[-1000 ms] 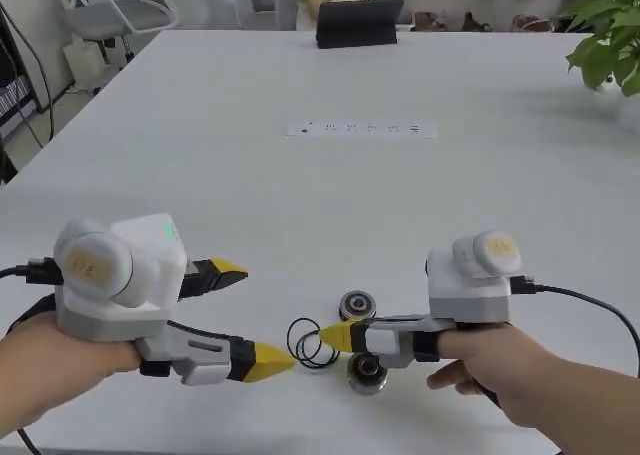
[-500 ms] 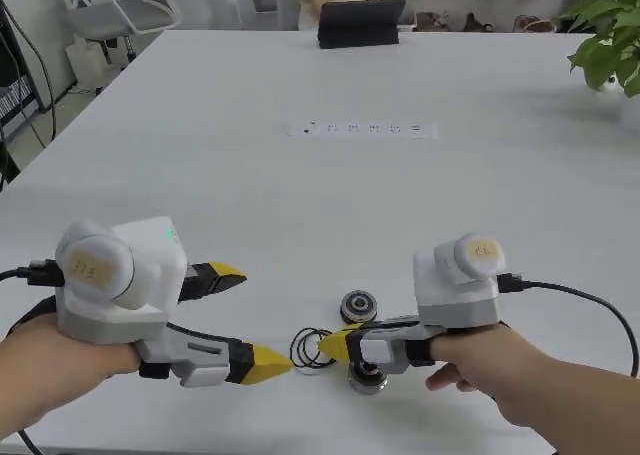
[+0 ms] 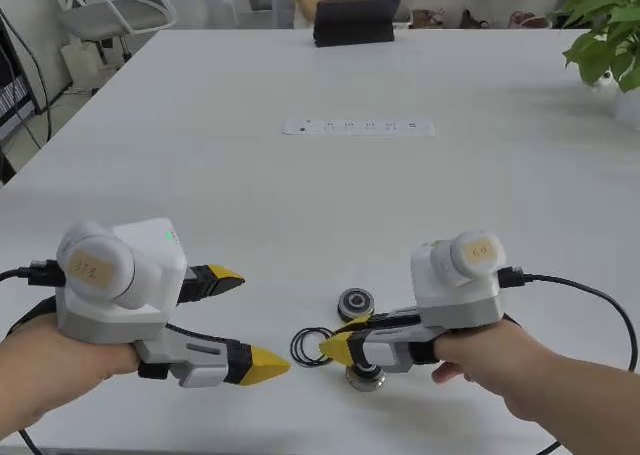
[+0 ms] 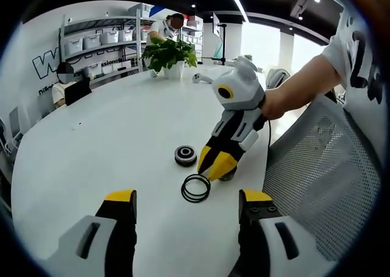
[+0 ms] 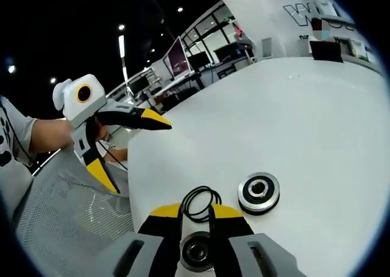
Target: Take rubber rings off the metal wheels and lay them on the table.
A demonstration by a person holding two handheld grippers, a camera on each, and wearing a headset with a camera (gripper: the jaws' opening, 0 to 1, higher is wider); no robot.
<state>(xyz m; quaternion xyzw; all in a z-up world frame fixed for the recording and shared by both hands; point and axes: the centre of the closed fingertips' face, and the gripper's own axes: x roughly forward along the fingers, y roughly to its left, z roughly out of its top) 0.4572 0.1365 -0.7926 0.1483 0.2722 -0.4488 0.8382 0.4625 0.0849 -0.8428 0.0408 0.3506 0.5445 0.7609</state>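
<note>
Rings of thin black rubber [image 3: 312, 345] lie looped over each other on the white counter [image 3: 400, 205], between the two claws. The left claw [image 3: 247, 317] stands wide, its yellow tips well apart and holding nothing, pointed toward the rings from the left. The right claw [image 3: 342, 337] is drawn narrow, its yellow tips just beside the rings. In the right gripper view a round metal wheel [image 5: 196, 251] shows in the gap between its jaws; whether the jaws press on that wheel cannot be told. A second round metal wheel [image 3: 355, 302] lies flat on the counter near the rings, apart from both claws. Farther up the counter sits a flat white socket strip [image 3: 358, 127], and a leafy green plant [image 3: 605, 25] stands at the far right corner.
</note>
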